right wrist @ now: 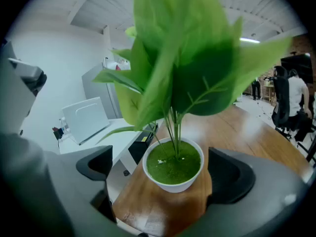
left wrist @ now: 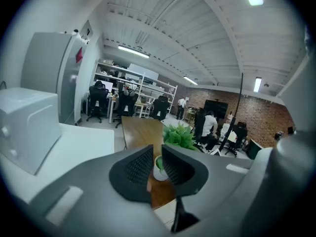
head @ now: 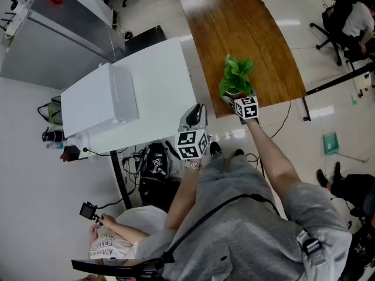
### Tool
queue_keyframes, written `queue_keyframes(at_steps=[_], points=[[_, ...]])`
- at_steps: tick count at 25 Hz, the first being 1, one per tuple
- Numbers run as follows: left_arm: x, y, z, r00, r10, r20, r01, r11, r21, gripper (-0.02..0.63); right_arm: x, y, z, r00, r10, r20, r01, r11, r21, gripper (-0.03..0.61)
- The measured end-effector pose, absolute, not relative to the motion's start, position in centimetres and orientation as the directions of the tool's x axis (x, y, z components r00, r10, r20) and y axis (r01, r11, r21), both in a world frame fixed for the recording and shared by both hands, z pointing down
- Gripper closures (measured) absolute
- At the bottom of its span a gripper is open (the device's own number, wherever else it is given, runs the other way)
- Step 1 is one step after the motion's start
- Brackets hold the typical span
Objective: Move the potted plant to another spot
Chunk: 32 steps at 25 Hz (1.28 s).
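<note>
White and smooth, the small round pot (right wrist: 173, 180) of the potted plant (head: 236, 78) stands on the brown wooden table (head: 234, 28), close to the table's near edge and corner, which puts it a little right of centre in the head view. In the right gripper view it fills the lower middle of the frame, and its broad green leaves (right wrist: 187, 58) spread over the upper half. The right claw (right wrist: 164, 171) is spread wide, with one jaw on either side of the pot. Both pads stand clear of the wall, so nothing is gripped yet. The left claw (left wrist: 157, 164) hangs back over the edge of the white table (head: 158, 81), at the lower middle of the head view. Its jaws are drawn almost together and the narrow slit between them is empty; the plant shows through it only from afar. The plant looks light, but it is probably top-heavy, with tall foliage over a small base. The leaves and thin stems are soft and would bend or tear, so they are no place to hold. The pot wall is stiff, but it looks glossy and seems to narrow downward, so it could slip. The best hold is probably across the widest part, just under the rim, with the pot kept upright.
</note>
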<state>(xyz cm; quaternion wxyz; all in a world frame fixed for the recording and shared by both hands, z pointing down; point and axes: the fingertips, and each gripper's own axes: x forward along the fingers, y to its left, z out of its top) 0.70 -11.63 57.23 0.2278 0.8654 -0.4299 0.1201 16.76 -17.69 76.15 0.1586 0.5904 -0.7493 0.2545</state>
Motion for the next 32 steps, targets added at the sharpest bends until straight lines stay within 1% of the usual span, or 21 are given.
queue_keyframes(at_steps=[2, 4, 5, 7, 12, 16, 22, 29, 32], points=[[1.3, -13.0, 57.0, 0.627, -0.675, 0.389, -0.779, -0.546, 0.308, 0.507, 16.8, -18.8, 76.8, -0.25, -0.802, 0.543, -0.967, 0.179, -0.181, -0.005], [1.8, -14.3, 56.9, 0.635, -0.673, 0.379, -0.773, -0.551, 0.315, 0.475, 17.2, -20.1, 77.6, -0.235, -0.813, 0.532, -0.971, 0.175, -0.161, -0.005], [1.9, -14.8, 57.0, 0.632, -0.676, 0.379, -0.775, -0.546, 0.317, 0.471, 17.5, -20.8, 77.9, -0.222, -0.824, 0.521, -0.974, 0.171, -0.145, -0.005], [2.0, -15.3, 57.6, 0.623, -0.678, 0.39, -0.782, -0.532, 0.325, 0.471, 17.9, -22.1, 78.5, -0.208, -0.838, 0.504, -0.978, 0.171, -0.121, -0.006], [0.9, -14.6, 59.1, 0.603, -0.68, 0.418, -0.798, -0.496, 0.343, 0.474, 17.7, -23.4, 80.2, -0.227, -0.847, 0.482, -0.974, 0.186, -0.132, -0.006], [0.2, -14.1, 60.2, 0.582, -0.688, 0.434, -0.812, -0.468, 0.349, 0.486, 17.6, -23.5, 80.6, -0.276, -0.853, 0.442, -0.957, 0.201, -0.208, -0.005], [0.6, -13.8, 60.6, 0.577, -0.691, 0.435, -0.815, -0.456, 0.357, 0.493, 17.4, -23.4, 80.7, -0.292, -0.823, 0.488, -0.953, 0.208, -0.22, 0.006], [1.1, -13.9, 59.9, 0.588, -0.697, 0.411, -0.807, -0.464, 0.366, 0.497, 18.2, -22.9, 78.7, -0.294, -0.825, 0.483, -0.952, 0.204, -0.23, 0.009], [1.0, -14.1, 59.5, 0.583, -0.707, 0.4, -0.809, -0.459, 0.368, 0.497, 17.9, -23.1, 77.4, -0.312, -0.82, 0.479, -0.948, 0.234, -0.217, 0.009]])
